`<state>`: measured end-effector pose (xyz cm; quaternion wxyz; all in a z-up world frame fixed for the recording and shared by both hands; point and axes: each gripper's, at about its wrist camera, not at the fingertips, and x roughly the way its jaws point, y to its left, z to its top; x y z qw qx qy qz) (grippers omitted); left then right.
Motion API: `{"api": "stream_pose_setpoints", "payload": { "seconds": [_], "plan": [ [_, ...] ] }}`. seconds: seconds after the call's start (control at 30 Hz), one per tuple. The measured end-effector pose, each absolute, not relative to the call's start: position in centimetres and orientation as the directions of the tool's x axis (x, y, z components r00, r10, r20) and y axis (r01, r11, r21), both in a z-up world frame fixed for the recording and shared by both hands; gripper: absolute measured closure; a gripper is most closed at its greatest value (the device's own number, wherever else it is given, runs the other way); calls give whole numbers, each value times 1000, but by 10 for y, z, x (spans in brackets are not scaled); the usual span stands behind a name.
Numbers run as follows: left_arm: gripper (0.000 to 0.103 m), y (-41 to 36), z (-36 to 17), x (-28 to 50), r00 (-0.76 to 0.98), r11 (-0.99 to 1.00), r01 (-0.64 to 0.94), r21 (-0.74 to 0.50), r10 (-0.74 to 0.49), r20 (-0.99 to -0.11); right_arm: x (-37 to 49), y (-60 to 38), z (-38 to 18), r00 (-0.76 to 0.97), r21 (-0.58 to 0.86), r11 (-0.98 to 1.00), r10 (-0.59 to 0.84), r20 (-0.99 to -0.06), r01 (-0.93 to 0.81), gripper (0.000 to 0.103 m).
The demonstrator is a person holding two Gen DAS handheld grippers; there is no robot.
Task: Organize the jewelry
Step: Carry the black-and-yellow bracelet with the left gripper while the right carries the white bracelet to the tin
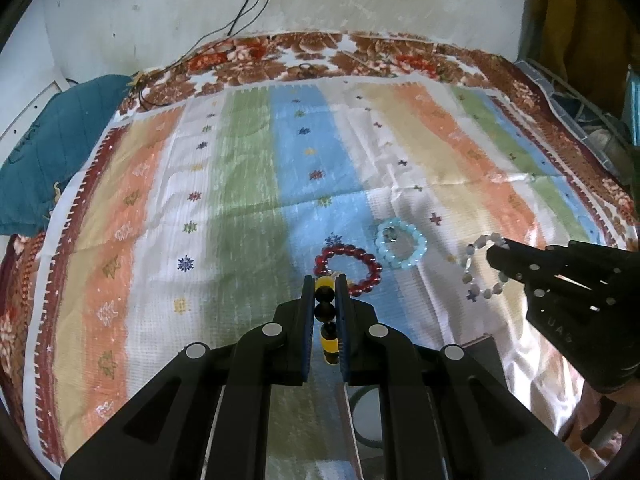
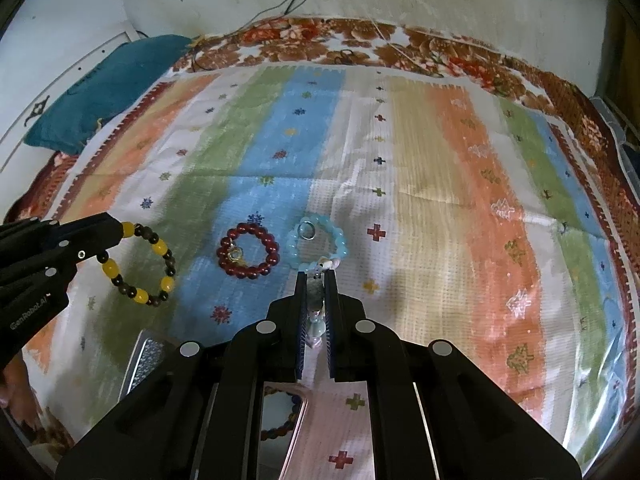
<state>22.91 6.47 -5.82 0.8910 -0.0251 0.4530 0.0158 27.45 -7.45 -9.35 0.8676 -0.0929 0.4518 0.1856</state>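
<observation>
My left gripper [image 1: 325,282] is shut on a yellow-and-black bead bracelet [image 1: 326,312], which shows as a full loop in the right wrist view [image 2: 140,264], just above the striped cloth. My right gripper [image 2: 316,276] is shut on a pale grey-white bead bracelet [image 2: 314,300], seen as a loop in the left wrist view [image 1: 480,268]. A dark red bead bracelet [image 2: 248,250] lies flat on the cloth with a small gold ring [image 2: 235,255] inside it. A light blue bead bracelet [image 2: 318,242] lies beside it with a silver ring [image 2: 307,230] inside.
A striped cloth [image 2: 440,152] covers a floral blanket [image 2: 360,40]. A teal pillow [image 2: 108,84] lies at the far left. Black cables [image 1: 248,12] hang on the white wall. A patterned box edge [image 2: 144,360] sits below the left gripper.
</observation>
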Motion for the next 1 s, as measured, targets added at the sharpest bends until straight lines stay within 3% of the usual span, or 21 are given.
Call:
{"api": "stream_pose_setpoints", "payload": {
  "seconds": [1.0],
  "plan": [
    [93, 36, -23, 167, 662, 996, 10, -93, -76, -745, 214, -81, -64, 560, 4, 900, 274, -782, -436, 94]
  ]
}}
